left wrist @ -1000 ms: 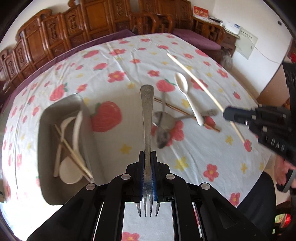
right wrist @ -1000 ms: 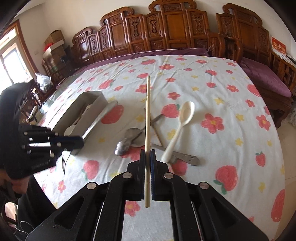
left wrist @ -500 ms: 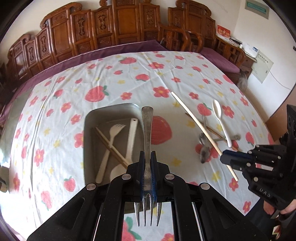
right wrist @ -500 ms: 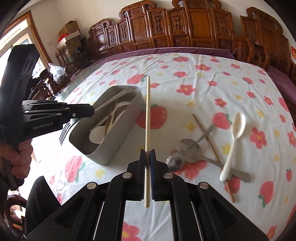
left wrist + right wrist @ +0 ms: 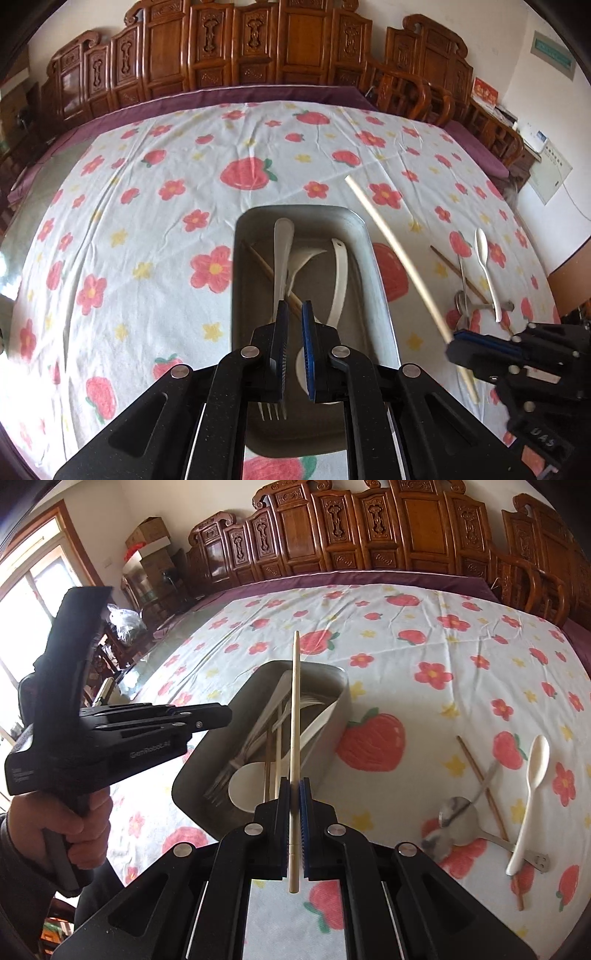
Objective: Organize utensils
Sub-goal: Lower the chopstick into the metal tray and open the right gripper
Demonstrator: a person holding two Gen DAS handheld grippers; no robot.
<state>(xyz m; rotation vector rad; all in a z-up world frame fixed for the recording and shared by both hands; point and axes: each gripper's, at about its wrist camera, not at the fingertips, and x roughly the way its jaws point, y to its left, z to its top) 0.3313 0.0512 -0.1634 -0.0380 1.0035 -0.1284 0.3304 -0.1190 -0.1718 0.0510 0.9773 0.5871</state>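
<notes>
— Utensils: where do we see them?
— Our left tongs (image 5: pixel 293 347) stand apart, empty; the fork (image 5: pixel 280 258) lies in the metal tray (image 5: pixel 373 266). Our right tongs (image 5: pixel 294 825) grip a chopstick (image 5: pixel 294 716) above it.

- In the left wrist view, the left gripper (image 5: pixel 291 347) covers the middle of the metal fork (image 5: pixel 282 258) lying in the metal tray (image 5: pixel 373 266); only handle and tines show.
- The same gripper hides the bowl of the white ladle (image 5: pixel 340 280).
- The tray's near rim is cut off behind the gripper body.
- The pale chopstick (image 5: pixel 391 243) is motion-blurred, and its lower end passes behind the right gripper (image 5: pixel 476 347).
- In the right wrist view, the metal spoons (image 5: pixel 458 819) near the worktop's right edge are smeared; how many cannot be told.
- The brown chopstick (image 5: pixel 484 794) blurs toward its near end.
</notes>
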